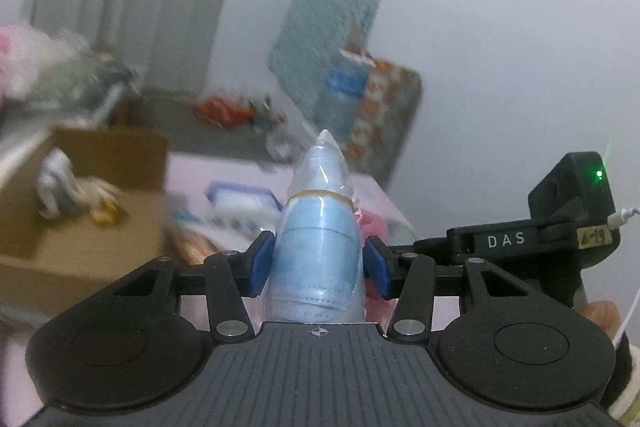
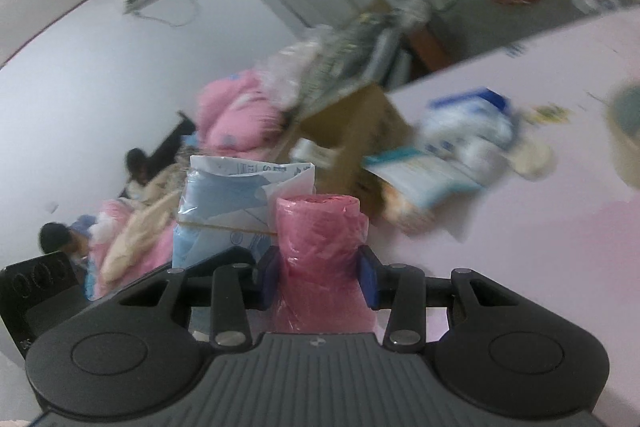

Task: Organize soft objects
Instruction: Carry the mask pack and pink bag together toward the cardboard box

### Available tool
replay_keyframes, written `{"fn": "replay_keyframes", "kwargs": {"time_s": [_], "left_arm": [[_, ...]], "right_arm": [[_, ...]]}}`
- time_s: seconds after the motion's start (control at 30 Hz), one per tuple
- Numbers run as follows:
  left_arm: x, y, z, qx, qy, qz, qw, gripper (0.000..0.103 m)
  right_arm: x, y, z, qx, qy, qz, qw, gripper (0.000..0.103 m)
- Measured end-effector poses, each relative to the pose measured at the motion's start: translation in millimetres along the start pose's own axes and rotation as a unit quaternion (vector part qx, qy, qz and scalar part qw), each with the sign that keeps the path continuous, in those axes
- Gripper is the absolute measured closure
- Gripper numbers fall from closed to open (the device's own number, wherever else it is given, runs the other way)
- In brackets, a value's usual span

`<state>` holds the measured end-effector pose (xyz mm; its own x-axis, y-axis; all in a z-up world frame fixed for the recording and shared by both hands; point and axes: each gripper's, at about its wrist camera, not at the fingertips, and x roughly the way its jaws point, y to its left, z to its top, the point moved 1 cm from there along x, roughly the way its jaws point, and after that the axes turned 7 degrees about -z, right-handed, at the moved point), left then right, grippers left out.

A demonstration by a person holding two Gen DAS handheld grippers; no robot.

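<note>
Pale blue face masks, rolled in clear plastic and cinched by a rubber band, make up the bundle of face masks (image 1: 318,247) that our left gripper (image 1: 318,265) pinches at the lower centre of the left wrist view; both blue pads (image 1: 262,267) press on its sides, and its pointed tip stands up past them. In the right wrist view, our right gripper (image 2: 320,275) clamps a roll of pink plastic bags (image 2: 322,259) the same way, upright at the lower centre, a blue pad squeezing each flank. Just left of that roll we see the mask bundle again, with the rubber band across it.

Behind both, the pink tabletop (image 2: 540,267) fills the right of the right wrist view. On it lie a blurred cardboard box (image 2: 356,143) near the middle and a blue and white packet (image 2: 468,131) to its right. A roll of tape (image 2: 626,139) sits at the right edge.
</note>
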<state>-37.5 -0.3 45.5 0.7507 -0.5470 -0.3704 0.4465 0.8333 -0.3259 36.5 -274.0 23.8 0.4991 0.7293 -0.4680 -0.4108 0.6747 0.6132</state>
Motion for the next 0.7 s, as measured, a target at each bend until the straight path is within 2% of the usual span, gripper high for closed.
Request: {"fn": "replay_keyframes", "kwargs": {"time_s": [0.17, 0.33, 0.5, 0.7], "left_arm": [[-23, 21, 38, -0.004, -0.040, 0.037, 0.9985, 0.055], [-32, 57, 77, -0.035, -0.062, 0.055, 0.9959, 0.055], [-17, 109, 109, -0.070, -0.051, 0.075, 0.9934, 0.055], [29, 178, 129, -0.107, -0.019, 0.101, 0.9889, 0.055]], "right_arm": [[28, 44, 40, -0.045, -0.004, 0.034, 0.998, 0.050], [79, 66, 81, -0.048, 0.020, 0.057, 0.997, 0.050], [145, 68, 116, -0.031, 0.053, 0.054, 0.997, 0.050], [225, 53, 150, -0.026, 0.082, 0.014, 0.996, 0.050]]}}
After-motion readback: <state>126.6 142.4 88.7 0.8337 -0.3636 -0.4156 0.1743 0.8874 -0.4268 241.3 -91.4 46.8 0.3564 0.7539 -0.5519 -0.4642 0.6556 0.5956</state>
